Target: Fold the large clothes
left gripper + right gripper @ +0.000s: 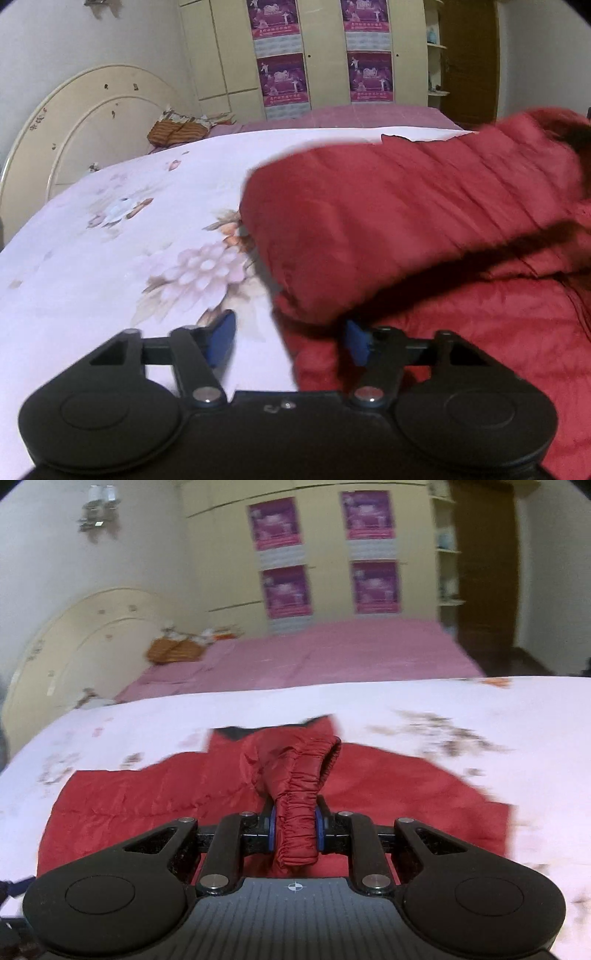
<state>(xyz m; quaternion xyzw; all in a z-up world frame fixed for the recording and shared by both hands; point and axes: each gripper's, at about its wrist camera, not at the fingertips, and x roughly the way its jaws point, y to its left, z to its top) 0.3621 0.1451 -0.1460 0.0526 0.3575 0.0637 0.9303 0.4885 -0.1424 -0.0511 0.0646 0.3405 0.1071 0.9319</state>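
Observation:
A red padded jacket (pixel 147 805) lies spread on the white floral bedspread (pixel 147 723). My right gripper (pixel 295 829) is shut on the jacket's elastic sleeve cuff (pixel 299 812) and holds the sleeve up over the jacket's body. In the left wrist view the jacket (pixel 461 332) fills the right side, and its raised sleeve (pixel 388 221) crosses over it. My left gripper (pixel 290 339) is open at the jacket's left edge, with one blue pad (pixel 221 341) over the bedspread (pixel 110 280) and the other at the red fabric.
A cream headboard (pixel 74 140) stands at the left. A folded brown striped cloth (pixel 177 131) lies on the pink sheet (pixel 314 653) beyond. A wardrobe with purple posters (pixel 280 590) and a dark door (pixel 484 572) stand at the back.

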